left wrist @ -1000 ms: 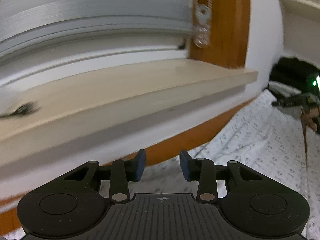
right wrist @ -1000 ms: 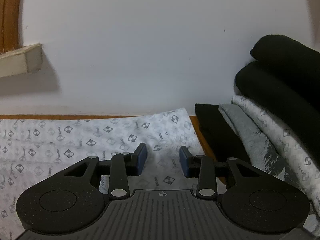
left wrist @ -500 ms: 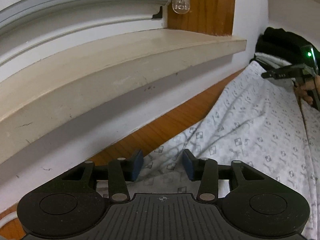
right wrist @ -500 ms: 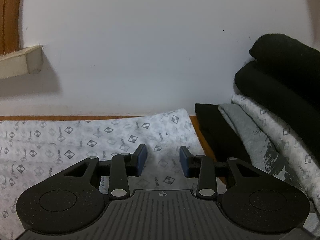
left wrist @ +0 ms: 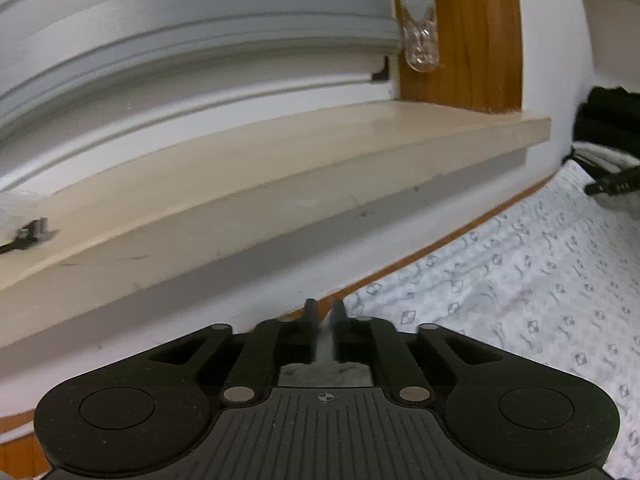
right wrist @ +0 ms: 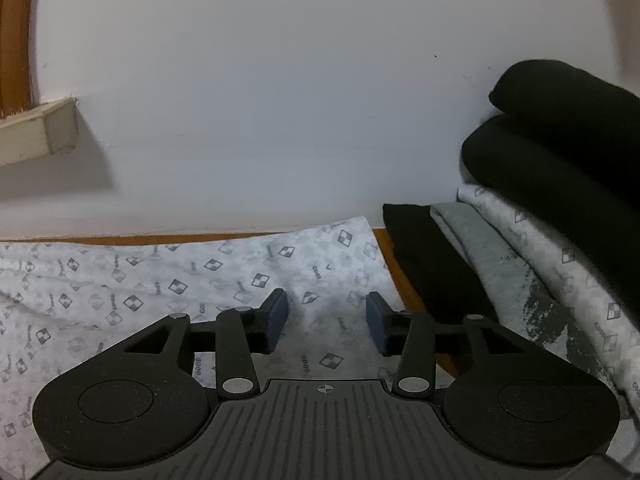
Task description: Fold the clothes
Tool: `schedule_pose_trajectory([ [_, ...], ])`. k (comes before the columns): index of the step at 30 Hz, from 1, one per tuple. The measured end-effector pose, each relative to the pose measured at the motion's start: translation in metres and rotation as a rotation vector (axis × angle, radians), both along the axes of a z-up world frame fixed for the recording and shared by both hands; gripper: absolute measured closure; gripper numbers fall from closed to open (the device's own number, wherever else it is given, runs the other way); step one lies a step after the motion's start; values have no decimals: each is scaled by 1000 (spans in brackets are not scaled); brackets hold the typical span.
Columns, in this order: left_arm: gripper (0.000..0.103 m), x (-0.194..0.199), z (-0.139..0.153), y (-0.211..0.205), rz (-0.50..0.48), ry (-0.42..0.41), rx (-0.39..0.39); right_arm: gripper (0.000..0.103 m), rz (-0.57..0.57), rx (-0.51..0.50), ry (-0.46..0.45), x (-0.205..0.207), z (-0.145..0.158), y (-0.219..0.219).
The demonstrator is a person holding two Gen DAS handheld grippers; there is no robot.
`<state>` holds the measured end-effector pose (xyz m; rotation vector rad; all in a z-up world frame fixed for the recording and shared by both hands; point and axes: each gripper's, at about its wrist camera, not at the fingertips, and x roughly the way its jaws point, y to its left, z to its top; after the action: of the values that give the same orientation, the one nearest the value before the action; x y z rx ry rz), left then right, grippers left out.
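The patterned white garment (right wrist: 224, 276) lies spread on the table, beside the folded stack (right wrist: 532, 240). Left tongs (left wrist: 325, 312) pinch its edge; right tongs (right wrist: 326, 316) hover released above it. Likely mid-fold: the right needs its own grip.

Under the black right claw (right wrist: 325, 320), with its blue pads (right wrist: 278, 320), lies a white garment (right wrist: 168, 280) printed with small grey checkered diamonds. To its right sit black folded clothes (right wrist: 560, 152) over grey and patterned white ones. Ahead of the left claw (left wrist: 324, 312) runs a beige windowsill (left wrist: 280, 168) against orange-brown wood trim (left wrist: 480, 32).
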<state>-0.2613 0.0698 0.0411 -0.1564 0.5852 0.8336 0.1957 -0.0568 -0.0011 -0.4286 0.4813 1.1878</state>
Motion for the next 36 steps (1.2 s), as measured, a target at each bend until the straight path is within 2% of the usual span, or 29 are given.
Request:
schedule_pose_trajectory([
  [2, 70, 1, 5, -9, -13, 10, 5, 59, 14, 1, 17, 3, 2, -2],
  [5, 59, 12, 6, -25, -86, 44, -13, 60, 50, -10, 28, 6, 5, -5],
  [9, 58, 26, -6, -33, -144, 100, -50, 73, 100, -29, 47, 10, 10, -11],
  [12, 55, 27, -11, -26, -124, 84, -62, 72, 104, -41, 19, 15, 6, -11],
  [15, 54, 23, -11, -21, -85, 76, -71, 72, 55, 12, 21, 24, 17, -28],
  [17, 53, 26, -10, -20, -71, 86, -70, 72, 68, 62, 6, 28, 28, -50],
  [20, 51, 28, -3, -27, -70, 86, -64, 72, 67, 67, 45, 38, 38, -85],
  [23, 43, 27, 9, -44, -88, 69, -47, 72, 101, 54, 58, 32, 36, -117],
  [26, 42, 16, 22, -65, -88, 55, -32, 70, 146, 51, 48, 13, 30, -139],
  [29, 33, -2, 34, -85, -67, 42, -18, 67, 196, 57, 45, -11, 24, -153],
  [31, 33, -21, 40, -101, -37, 44, -5, 63, 229, 62, 43, -28, 21, -162],
  [36, 32, -80, 54, -142, 52, 30, 10, 63, 307, 56, 9, -67, 20, -163],
])
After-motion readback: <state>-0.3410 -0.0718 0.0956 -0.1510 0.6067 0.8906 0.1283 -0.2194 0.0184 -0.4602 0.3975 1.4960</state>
